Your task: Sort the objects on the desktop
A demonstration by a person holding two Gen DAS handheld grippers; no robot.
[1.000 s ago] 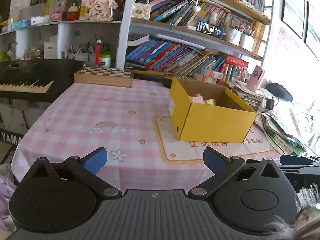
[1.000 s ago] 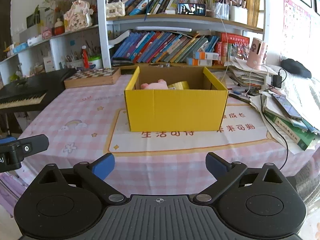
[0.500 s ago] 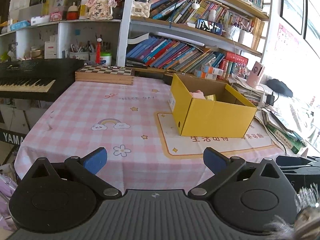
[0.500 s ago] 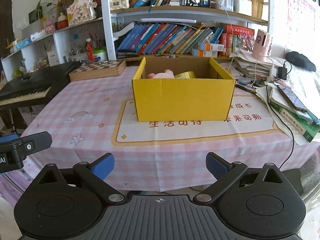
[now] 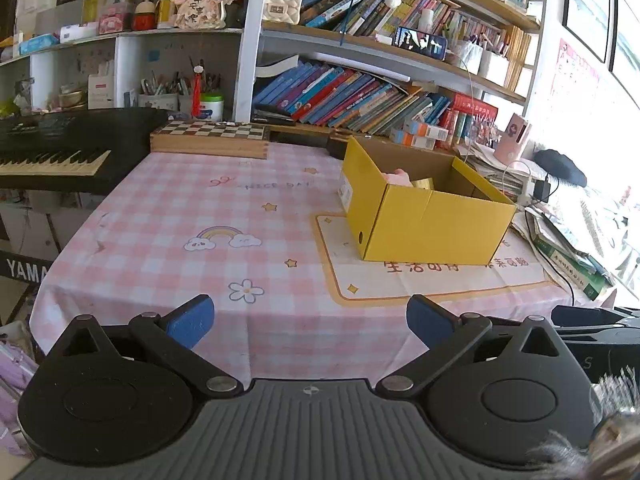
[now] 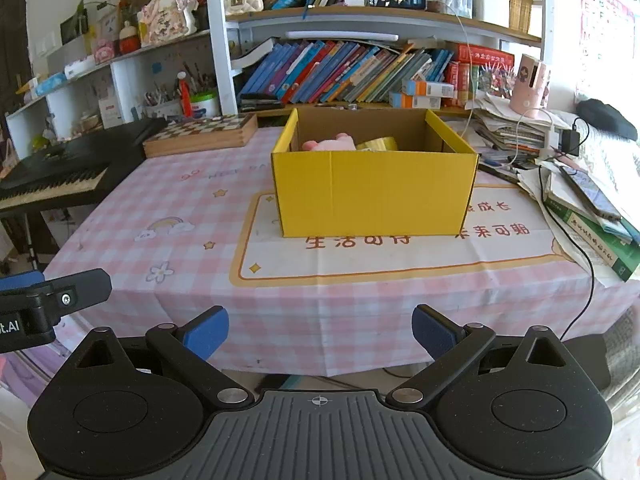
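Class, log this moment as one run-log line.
left claw: open, empty | right claw: open, empty | yellow box: on table, holds pink toy | tablecloth: nothing loose visible

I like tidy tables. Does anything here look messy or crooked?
Yes, at the table's right edge: a pile of papers and books is slumped unevenly, with a black cable trailing over it and off the table. The yellow box sits straight.

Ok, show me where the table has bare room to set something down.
The widest free patch is the pink checked tablecloth left of the yellow cardboard box, bordered by the wooden chessboard case behind and the black keyboard at left. A narrower strip runs along the cream printed mat before the box. The right edge is crowded with stacked papers and books.
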